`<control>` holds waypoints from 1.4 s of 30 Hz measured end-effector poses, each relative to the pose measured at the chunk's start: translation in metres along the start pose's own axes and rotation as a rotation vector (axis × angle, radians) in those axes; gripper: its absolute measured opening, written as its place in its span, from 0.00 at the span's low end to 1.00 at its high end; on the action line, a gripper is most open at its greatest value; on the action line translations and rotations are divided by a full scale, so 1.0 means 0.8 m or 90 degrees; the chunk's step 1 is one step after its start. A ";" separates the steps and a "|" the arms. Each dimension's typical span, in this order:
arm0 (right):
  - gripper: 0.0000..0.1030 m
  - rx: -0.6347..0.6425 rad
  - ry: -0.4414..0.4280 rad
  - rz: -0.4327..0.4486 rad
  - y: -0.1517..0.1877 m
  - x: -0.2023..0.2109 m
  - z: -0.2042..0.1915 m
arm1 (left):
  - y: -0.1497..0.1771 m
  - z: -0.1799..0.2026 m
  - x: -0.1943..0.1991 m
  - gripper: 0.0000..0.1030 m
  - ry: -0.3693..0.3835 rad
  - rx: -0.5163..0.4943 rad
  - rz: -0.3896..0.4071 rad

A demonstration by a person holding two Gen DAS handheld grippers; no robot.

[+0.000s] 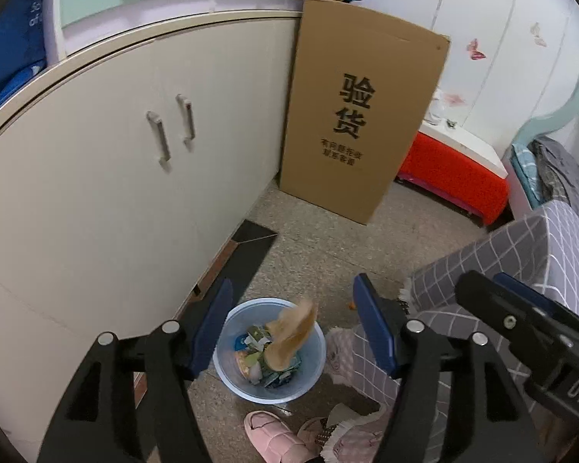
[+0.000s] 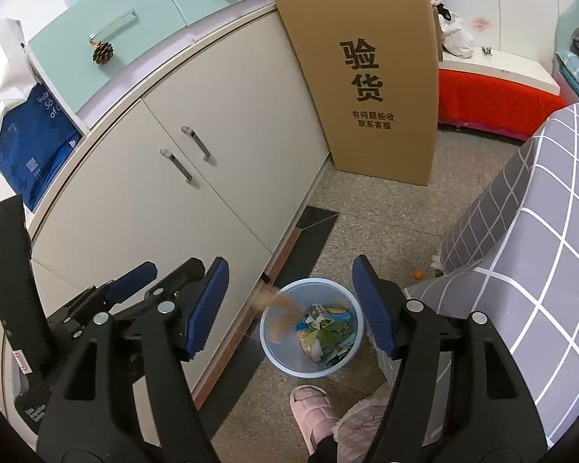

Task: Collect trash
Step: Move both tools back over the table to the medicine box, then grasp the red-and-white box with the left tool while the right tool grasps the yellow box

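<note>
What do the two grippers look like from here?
Both match: the left gripper and right gripper have matte black angular arms with triangular cut-outs, silver round pivot bolts, and flat blue fingers with ribbed inner faces. The right gripper's black body, seen from the left wrist, carries white lettering reading "DAS". No cables or sleeves show.

- Left gripper (image 1: pixel 293 332): jaws spread wide, nothing between the blue pads (image 1: pixel 372 330). Tool pitched steeply downward toward the floor.
- Right gripper (image 2: pixel 289 306): jaws likewise spread wide and empty; blue pads (image 2: pixel 206 306) clear of any contact. Same downward pitch.
- The two tools are held close side by side at similar height; each shows at the edge of the other's camera view.
- Person's slippered foot (image 2: pixel 310 413) planted below the grippers.
</note>
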State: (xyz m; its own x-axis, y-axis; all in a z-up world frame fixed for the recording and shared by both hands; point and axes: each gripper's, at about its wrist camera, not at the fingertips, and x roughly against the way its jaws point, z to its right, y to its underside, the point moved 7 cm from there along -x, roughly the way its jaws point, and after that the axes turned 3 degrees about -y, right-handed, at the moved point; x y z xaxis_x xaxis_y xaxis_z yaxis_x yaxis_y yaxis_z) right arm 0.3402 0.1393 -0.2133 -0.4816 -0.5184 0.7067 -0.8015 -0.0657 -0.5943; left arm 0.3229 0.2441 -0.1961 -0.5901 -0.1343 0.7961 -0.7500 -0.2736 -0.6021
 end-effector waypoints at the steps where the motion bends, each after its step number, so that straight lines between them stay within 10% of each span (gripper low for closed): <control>1: 0.64 0.002 0.000 0.000 0.000 0.000 -0.001 | 0.001 0.000 0.000 0.63 0.000 0.000 -0.002; 16: 0.64 -0.012 -0.010 0.020 -0.006 0.017 0.002 | 0.001 0.007 0.019 0.63 0.003 0.011 0.011; 24: 0.66 0.002 0.029 0.088 -0.015 0.132 0.021 | 0.000 0.052 0.085 0.63 0.045 -0.024 0.054; 42: 0.76 -0.080 0.295 0.191 0.123 0.395 0.220 | 0.150 0.351 0.213 0.67 0.242 -0.420 0.090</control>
State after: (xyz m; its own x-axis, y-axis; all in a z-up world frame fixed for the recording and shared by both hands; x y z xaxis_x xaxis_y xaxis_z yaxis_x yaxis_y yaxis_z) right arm 0.1713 -0.1807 -0.1163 -0.7778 -0.0684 0.6247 -0.6273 0.1438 -0.7654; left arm 0.2161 -0.0791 -0.1162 -0.6659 0.2426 0.7055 -0.6128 0.3615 -0.7027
